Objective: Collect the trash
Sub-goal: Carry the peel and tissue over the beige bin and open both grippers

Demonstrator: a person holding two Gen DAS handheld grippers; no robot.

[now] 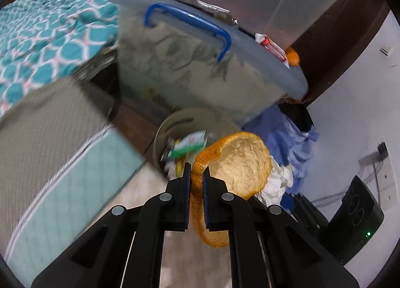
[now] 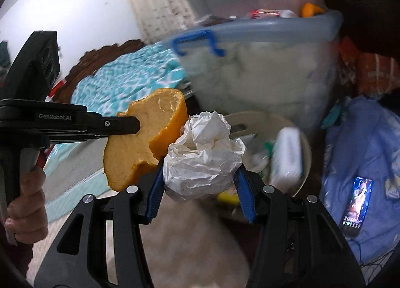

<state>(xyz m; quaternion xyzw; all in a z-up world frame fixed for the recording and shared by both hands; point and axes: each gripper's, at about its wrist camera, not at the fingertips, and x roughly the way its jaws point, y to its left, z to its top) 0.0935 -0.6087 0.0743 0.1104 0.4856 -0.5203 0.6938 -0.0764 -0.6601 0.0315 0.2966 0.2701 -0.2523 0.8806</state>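
Note:
My left gripper (image 1: pixel 197 173) is shut on a large piece of orange peel (image 1: pixel 240 163), whose pale inner side faces the camera. In the right wrist view the same peel (image 2: pixel 132 145) hangs from the left gripper (image 2: pixel 136 124), held by a hand at the left edge. My right gripper (image 2: pixel 200 175) is shut on a crumpled ball of white paper (image 2: pixel 202 153). Just beyond both grippers stands a round beige trash bin (image 1: pixel 180 118) with wrappers inside; in the right wrist view the bin (image 2: pixel 307 148) lies behind and right of the paper ball.
A big translucent storage box (image 1: pixel 190 68) with a blue handle stands behind the bin, with packets and an orange on its lid. Blue clothes (image 2: pixel 362 138) and a lit phone (image 2: pixel 357 203) lie right. A bed with a teal cover (image 1: pixel 50 38) is left; a black device (image 1: pixel 355 218) sits by the wall.

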